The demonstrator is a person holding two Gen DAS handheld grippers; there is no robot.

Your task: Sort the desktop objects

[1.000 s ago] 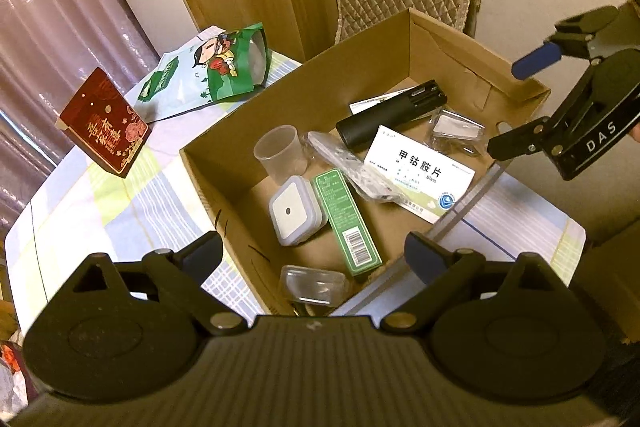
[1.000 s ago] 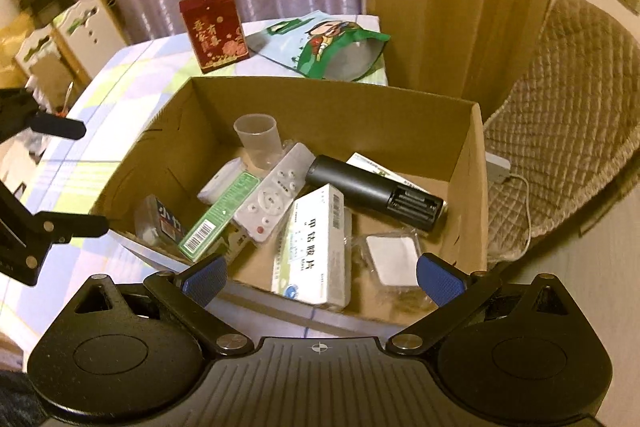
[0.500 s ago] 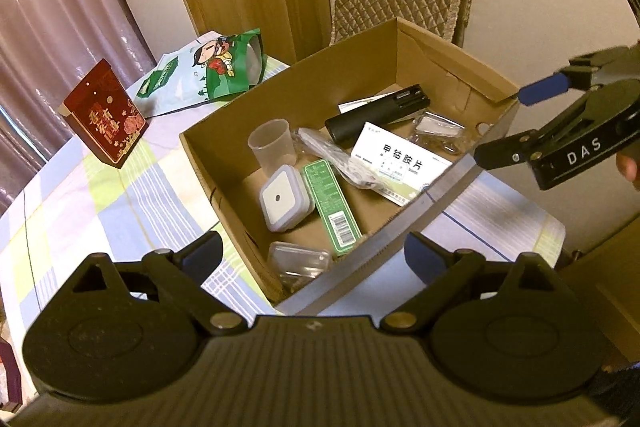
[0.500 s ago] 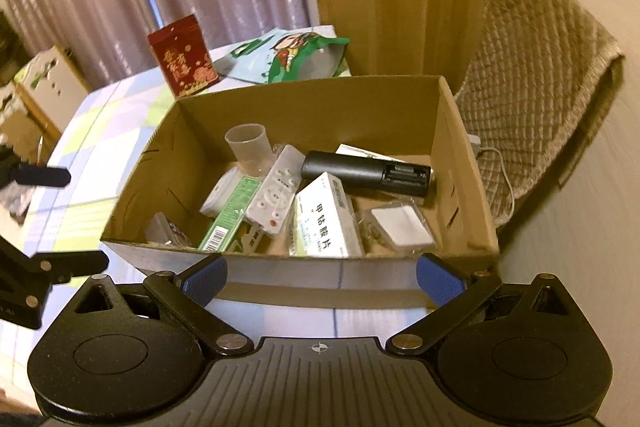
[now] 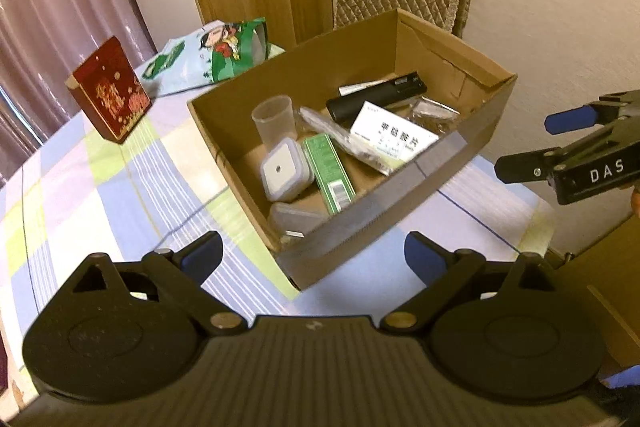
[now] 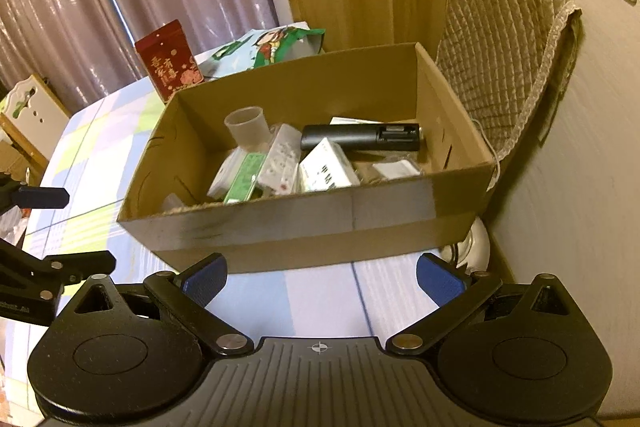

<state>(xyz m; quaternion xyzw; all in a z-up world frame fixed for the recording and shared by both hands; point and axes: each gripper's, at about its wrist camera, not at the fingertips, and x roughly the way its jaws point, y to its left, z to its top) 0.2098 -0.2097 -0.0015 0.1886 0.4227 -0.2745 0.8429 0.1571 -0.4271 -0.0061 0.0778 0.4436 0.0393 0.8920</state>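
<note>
Cardboard box [image 5: 400,195] sits on the surface [image 5: 100,195], loaded: clear cup [image 5: 274,117], black remote [image 5: 376,99], white medicine carton [image 5: 394,139], green carton [image 5: 328,173], white square case [image 5: 286,169], white remote [image 6: 280,165]

Box lies ahead of and below both hand-held grippers, long axis running across the right wrist view; nothing held. Left hand-held gripper [image 5: 312,257] spread wide, empty, facing the box's near corner. Right hand-held gripper [image 6: 320,279] also spread, empty, square on to the box's long near wall. Neither is touching the box; the two look about equally near, can't call it

Red carton [image 5: 110,89] and green snack bag [image 5: 216,51] are still out on the surface beyond the box's far-left corner, so likely next picks; left side looks better placed for them

View differences: left wrist shows a clear lidded case [image 5: 296,219] in the box's near corner; near wall mostly hides it in the right wrist view. Right wrist shows white remote's keypad face; left sees only its edge
</note>
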